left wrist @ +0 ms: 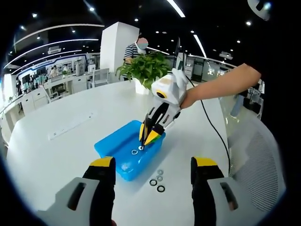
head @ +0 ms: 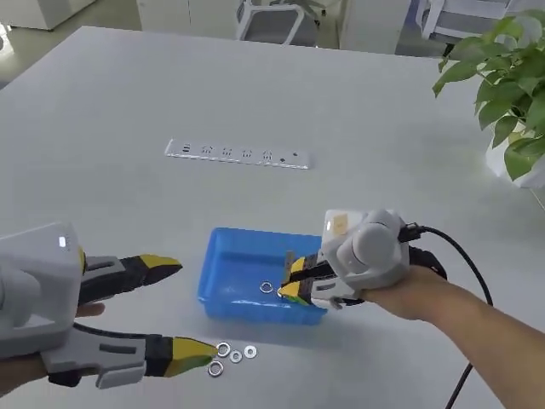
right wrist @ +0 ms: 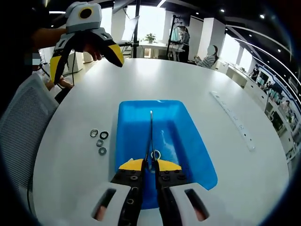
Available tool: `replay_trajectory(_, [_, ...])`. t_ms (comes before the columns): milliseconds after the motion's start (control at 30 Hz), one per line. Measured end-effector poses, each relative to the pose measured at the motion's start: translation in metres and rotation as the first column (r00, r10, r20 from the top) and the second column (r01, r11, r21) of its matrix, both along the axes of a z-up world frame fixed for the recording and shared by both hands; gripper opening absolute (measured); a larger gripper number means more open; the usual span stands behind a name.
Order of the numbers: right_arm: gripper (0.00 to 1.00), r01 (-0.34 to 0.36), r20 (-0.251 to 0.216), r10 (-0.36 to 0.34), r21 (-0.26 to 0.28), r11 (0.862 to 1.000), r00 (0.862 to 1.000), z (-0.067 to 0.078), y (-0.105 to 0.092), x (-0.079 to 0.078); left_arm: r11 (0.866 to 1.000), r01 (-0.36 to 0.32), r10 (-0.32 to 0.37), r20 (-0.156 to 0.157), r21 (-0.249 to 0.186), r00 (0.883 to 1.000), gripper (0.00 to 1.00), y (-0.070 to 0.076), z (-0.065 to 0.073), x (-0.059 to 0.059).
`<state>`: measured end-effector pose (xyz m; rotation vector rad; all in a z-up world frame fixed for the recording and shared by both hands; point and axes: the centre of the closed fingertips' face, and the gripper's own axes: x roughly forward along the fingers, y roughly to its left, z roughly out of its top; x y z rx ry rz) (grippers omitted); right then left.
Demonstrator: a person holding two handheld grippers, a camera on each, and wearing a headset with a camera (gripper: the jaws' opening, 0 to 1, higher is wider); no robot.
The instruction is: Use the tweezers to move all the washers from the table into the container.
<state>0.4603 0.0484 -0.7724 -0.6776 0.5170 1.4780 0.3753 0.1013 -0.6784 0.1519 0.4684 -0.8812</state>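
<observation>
On the white table (head: 358, 119), in the head view, a blue container (head: 223, 256) sits near the front edge. The left gripper (head: 183, 308) reaches in from the lower left, roughly level, its yellow-tipped jaws spread wide and holding nothing. Four washers (head: 236, 356) lie clustered on the table just beside its nearer jaw tip, in front of the container. A hand (head: 417, 294) coming from the right holds the right gripper (head: 294, 285) tipped down over the container's right end, jaws drawn close together. A single washer (head: 266, 288) lies on the container floor just beside them.

In the left gripper view, its own jaws stand far apart at the bottom. The loose washers (left wrist: 157, 181) lie between them, just in front of the container (left wrist: 113, 148).

In the right gripper view, the jaws are pinched on thin tweezers (right wrist: 151, 134) that run forward low over the container floor. One washer (right wrist: 155, 154) lies beside the tweezers near the jaws; whether it is gripped cannot be told. The four loose washers (right wrist: 99, 139) lie on the table to the left, apart from the jaws.
</observation>
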Motion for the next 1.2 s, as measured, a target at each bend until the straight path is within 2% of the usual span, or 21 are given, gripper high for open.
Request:
replay_trajectory(333, [0.09, -0.007, 0.001, 0.007, -0.001, 1.000, 1.000, 0.000, 0.000, -0.001, 0.996, 0.092, -0.092, 0.039, 0.015, 0.995, 0.47, -0.018, 0.007, 0.025])
replay_trajectory(433, [0.09, -0.009, 0.000, 0.009, -0.001, 1.000, 1.000, 0.000, 0.000, -0.001, 0.992, 0.121, -0.122, 0.036, 0.029, 0.992, 0.42, -0.025, 0.006, 0.031])
replay_trajectory(533, [0.09, -0.005, -0.004, 0.005, 0.003, 1.000, 1.000, 0.000, 0.000, -0.001, 0.991, 0.126, -0.128, 0.044, 0.043, 0.991, 0.41, -0.029, 0.004, 0.040])
replay_trajectory(667, [0.09, -0.005, -0.004, 0.005, 0.003, 1.000, 1.000, 0.000, 0.000, -0.001, 0.989, 0.143, -0.145, 0.055, 0.041, 0.988, 0.37, -0.037, 0.003, 0.050])
replay_trajectory(900, [0.09, -0.008, -0.004, 0.008, 0.006, 1.000, 1.000, 0.000, 0.000, -0.001, 0.981, 0.189, -0.190, 0.065, 0.034, 0.980, 0.30, -0.050, 0.002, 0.059])
replay_trajectory(1200, [0.09, -0.030, 0.012, 0.030, 0.001, 1.000, 0.999, -0.001, 0.000, -0.002, 0.968, 0.245, -0.249, 0.067, 0.053, 0.966, 0.23, -0.068, -0.004, 0.068])
